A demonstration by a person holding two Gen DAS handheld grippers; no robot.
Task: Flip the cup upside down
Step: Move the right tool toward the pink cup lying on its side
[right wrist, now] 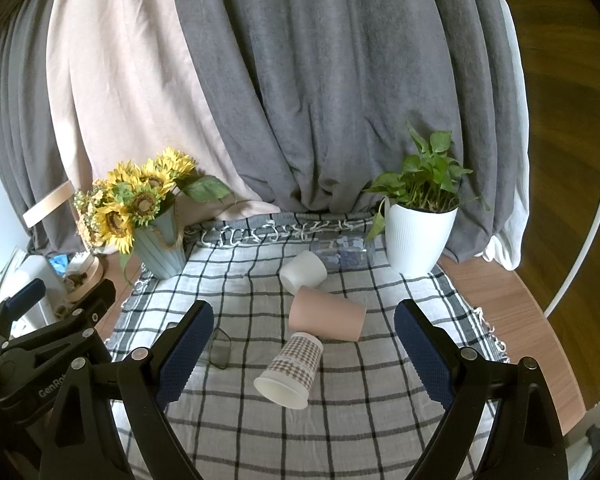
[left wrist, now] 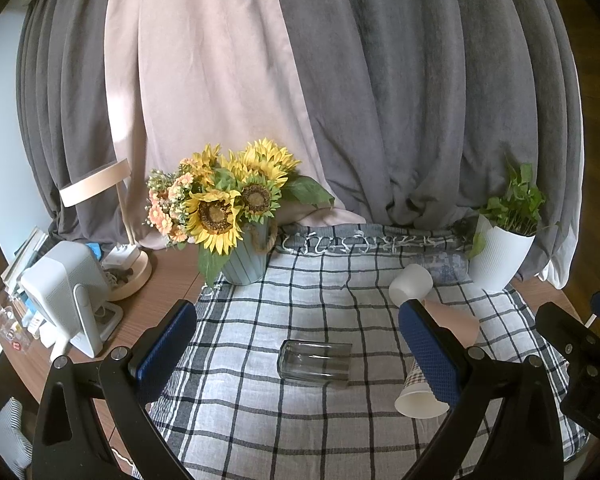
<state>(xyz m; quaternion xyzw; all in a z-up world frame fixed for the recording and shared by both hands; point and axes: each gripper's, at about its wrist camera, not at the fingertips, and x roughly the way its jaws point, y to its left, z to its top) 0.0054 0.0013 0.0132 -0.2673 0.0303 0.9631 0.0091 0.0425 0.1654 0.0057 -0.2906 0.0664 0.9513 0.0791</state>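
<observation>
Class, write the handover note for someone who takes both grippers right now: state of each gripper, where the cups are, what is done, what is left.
Left gripper: open, empty, raised over the checked cloth, aimed at the clear glass.
Right gripper: open, empty, aimed at the plaid paper cup.
Cups: all on their sides. Glass lies apart on the left. Plaid paper cup, pink cup and white cup lie in a close line at centre-right; a clear patterned cup lies by the white plant pot.
Done: nothing flipped yet.
Left: grasp a cup and set it mouth down on the cloth.
</observation>
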